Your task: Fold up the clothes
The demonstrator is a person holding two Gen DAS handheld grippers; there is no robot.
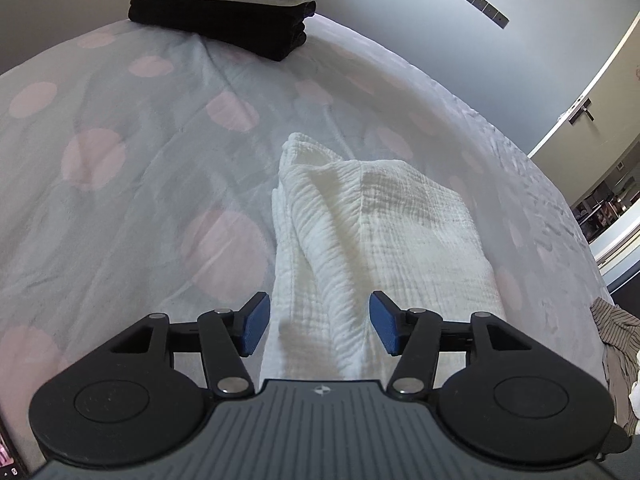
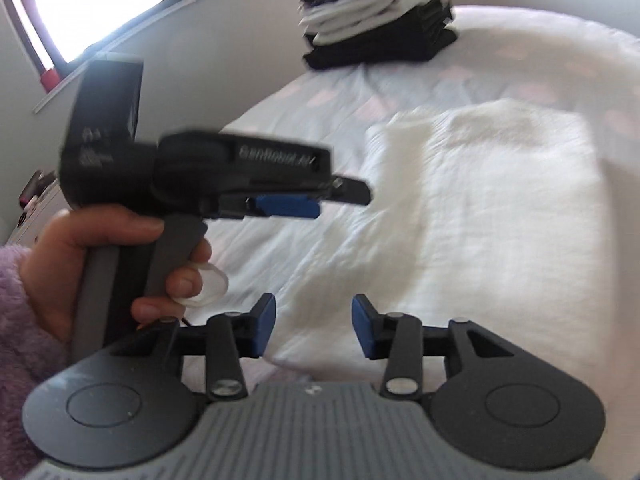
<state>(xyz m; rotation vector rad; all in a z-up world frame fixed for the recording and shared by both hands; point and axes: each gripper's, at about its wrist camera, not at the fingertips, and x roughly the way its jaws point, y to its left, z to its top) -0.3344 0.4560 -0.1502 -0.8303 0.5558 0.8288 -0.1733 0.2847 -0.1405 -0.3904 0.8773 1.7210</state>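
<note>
The left claw (image 1: 319, 322) stands released, its two blue pads apart with nothing pressed between them, hanging over the near end of the white crinkled cotton garment (image 1: 372, 232). The right claw (image 2: 313, 326) is released too, above the near edge of the same garment (image 2: 480, 208), and holds nothing.

The garment lies folded on the bed with the pale cover with pink dots (image 1: 120, 160). In the left wrist view it runs from 6 o'clock toward the centre, with one loose ridge of cloth standing up along its left side.

What could go wrong: this ridge is not flat, so I judge that a grasp from here may catch only the top layer, and the fold would open when it is lifted. The cloth looks soft and thick, so the layers may also slide on each other. The two claws are near each other, and they could bump if both close in on the same end.

In the right wrist view, at 9 o'clock, the person's hand (image 2: 120, 264) in a fluffy lilac sleeve (image 2: 16, 320) grips the left claw's handle, which points to 3 o'clock.

Far away, at 12 o'clock, a stack of folded black and white clothes (image 1: 236, 4) waits at the far side of the bed.
</note>
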